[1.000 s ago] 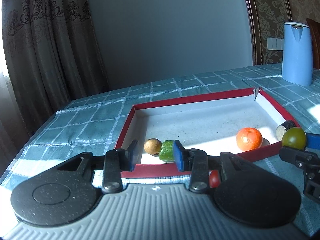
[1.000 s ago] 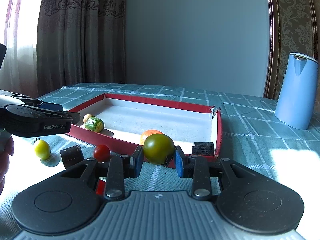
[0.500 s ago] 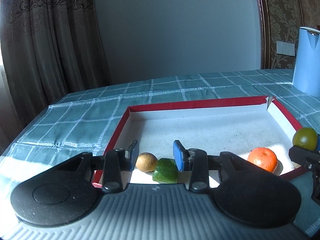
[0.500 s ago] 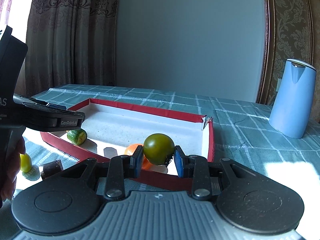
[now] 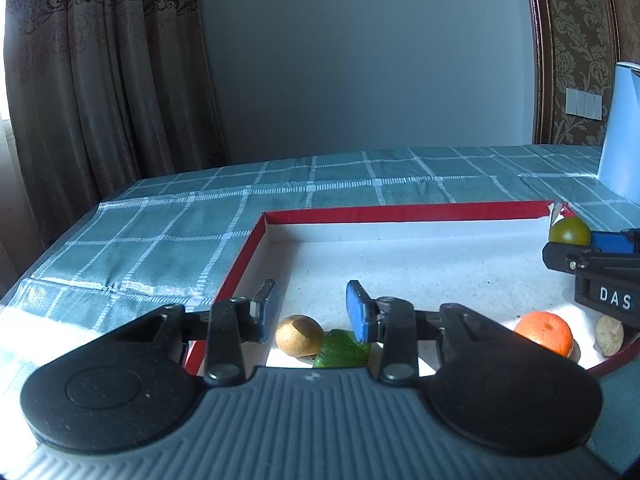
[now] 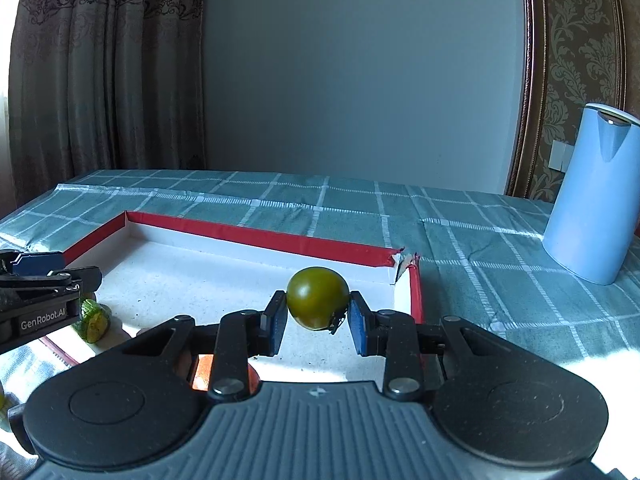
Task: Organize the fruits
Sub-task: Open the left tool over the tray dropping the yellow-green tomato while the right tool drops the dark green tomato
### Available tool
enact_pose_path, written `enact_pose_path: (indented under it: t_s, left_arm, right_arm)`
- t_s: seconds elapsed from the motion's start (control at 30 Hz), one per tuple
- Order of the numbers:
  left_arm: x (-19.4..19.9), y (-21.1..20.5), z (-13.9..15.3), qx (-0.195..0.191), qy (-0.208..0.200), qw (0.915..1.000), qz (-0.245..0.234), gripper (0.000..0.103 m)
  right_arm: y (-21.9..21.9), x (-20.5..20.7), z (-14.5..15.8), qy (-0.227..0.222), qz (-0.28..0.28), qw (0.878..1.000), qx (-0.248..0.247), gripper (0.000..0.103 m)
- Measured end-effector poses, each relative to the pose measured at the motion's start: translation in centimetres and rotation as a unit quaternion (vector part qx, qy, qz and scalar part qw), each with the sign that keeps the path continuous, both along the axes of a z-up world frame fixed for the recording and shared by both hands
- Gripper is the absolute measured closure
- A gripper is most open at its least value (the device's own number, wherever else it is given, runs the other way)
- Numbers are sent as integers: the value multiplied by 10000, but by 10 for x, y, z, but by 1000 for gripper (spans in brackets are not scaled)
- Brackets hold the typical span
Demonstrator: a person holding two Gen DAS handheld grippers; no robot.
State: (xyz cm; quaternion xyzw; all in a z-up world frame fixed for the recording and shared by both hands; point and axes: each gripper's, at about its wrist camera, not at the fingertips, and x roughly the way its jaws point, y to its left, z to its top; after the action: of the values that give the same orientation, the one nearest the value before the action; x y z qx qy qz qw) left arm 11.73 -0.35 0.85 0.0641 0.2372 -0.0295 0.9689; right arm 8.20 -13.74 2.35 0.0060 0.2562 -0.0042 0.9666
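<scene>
My right gripper [image 6: 316, 320] is shut on a dark green tomato [image 6: 317, 298] and holds it above the white floor of the red-rimmed tray [image 6: 256, 236]. The tomato also shows in the left wrist view [image 5: 569, 231], at the right. My left gripper [image 5: 312, 310] is open and empty, over the tray's [image 5: 400, 213] near left corner. Just below its fingers lie a brown kiwi-like fruit [image 5: 299, 335] and a green cucumber piece [image 5: 342, 354]. An orange [image 5: 545, 332] and a pale round piece [image 5: 609, 335] lie in the tray at the right. The cucumber piece also shows in the right wrist view [image 6: 94, 318].
A light blue kettle [image 6: 592, 196] stands on the checked tablecloth [image 6: 480, 240] to the right of the tray. Curtains hang behind the table's far left edge. A yellow fruit edge [image 6: 2, 398] shows at the far left, outside the tray.
Both grippers have moved forward over the tray. The right gripper has carried the green tomato from outside the tray's near rim to above its floor. The left stays open.
</scene>
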Motion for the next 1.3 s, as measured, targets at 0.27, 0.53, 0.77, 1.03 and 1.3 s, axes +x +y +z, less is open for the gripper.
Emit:
enact_pose_path:
  t_s: [0.27, 0.53, 0.77, 1.03, 1.3]
  left_arm:
    - [12, -11, -4, 116, 156, 9998, -85, 68]
    - [19, -27, -10, 361, 220, 9990, -160, 59]
    - [11, -24, -5, 303, -23, 9995, -126, 23]
    - [-5, -26, -5, 578, -483, 9971, -79, 11]
    - [-23, -23, -9, 653, -663, 9956, -130, 8]
  right_arm:
    - [2, 24, -17, 395, -151, 9990, -108, 71]
    - [-1, 32, -25, 630, -177, 9979, -14, 71]
    - [-1, 31, -24, 636, -161, 9978, -54, 63]
    - [-3, 12, -12, -3, -358, 9994, -3, 24]
    - [-14, -16, -2, -375, -593, 9975, 92, 19]
